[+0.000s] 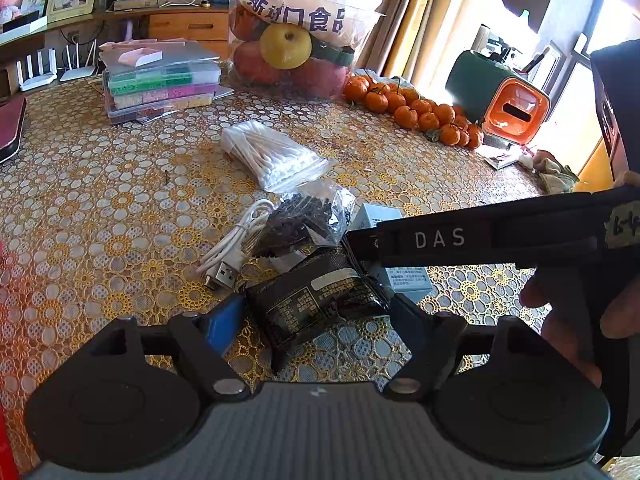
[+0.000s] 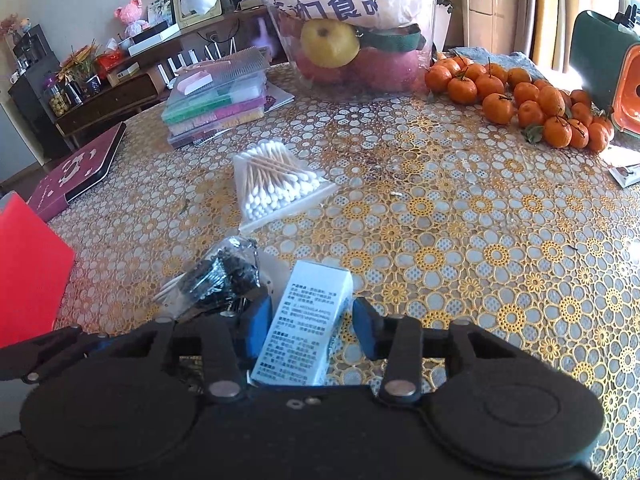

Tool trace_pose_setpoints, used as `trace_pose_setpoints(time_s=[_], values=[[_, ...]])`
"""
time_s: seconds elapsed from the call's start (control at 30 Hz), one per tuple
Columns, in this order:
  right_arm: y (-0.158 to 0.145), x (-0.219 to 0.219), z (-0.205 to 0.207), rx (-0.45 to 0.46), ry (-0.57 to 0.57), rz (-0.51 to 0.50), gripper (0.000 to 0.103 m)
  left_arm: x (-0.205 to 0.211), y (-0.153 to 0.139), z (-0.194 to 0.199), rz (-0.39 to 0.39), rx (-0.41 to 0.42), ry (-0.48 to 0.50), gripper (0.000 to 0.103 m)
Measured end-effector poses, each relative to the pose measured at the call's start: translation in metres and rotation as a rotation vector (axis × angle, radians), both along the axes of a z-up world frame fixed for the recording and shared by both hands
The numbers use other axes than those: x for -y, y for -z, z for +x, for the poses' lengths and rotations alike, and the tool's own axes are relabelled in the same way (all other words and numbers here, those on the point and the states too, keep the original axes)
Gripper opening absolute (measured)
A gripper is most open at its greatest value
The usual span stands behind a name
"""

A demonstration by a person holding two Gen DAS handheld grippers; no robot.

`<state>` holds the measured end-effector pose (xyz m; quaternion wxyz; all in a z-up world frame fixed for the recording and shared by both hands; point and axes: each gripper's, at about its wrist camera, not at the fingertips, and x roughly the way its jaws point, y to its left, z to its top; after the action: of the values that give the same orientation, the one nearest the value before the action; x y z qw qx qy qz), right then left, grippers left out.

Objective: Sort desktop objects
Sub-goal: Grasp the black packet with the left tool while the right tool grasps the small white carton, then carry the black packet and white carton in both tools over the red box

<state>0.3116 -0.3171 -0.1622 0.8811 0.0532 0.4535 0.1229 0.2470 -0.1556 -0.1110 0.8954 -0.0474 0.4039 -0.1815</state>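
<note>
Our right claw [image 2: 310,326] stands spread around a pale blue printed cardboard box [image 2: 304,328] on the counter [image 2: 460,240], pads beside its long sides, not yet pressing. We judge it light and stiff, best pinched mid-length. Our left claw [image 1: 316,312], also spread, flanks a glossy black foil packet [image 1: 316,308], likely soft and slippery. Beyond, a clear zip bag [image 2: 276,184] holds cotton swabs.

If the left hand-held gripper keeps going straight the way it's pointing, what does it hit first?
Most likely the black packet, which lies on the table between the open fingers of the left hand-held gripper. Beyond it sits the clear bag of dark bits; depth is uncertain.
</note>
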Motion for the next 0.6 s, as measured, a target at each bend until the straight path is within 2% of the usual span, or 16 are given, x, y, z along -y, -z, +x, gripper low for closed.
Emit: trace_pose_setpoints(time_s=[0.3,0.6], values=[[-0.005,0.000,-0.005,0.013,-0.004,-0.012,0.035,-0.003,-0.004,-0.003,-0.011,0.008,0.002,0.062],[-0.014,0.005,-0.018,0.032,-0.002,-0.022,0.032,-0.008,-0.008,-0.009,-0.031,0.012,0.002,0.052]])
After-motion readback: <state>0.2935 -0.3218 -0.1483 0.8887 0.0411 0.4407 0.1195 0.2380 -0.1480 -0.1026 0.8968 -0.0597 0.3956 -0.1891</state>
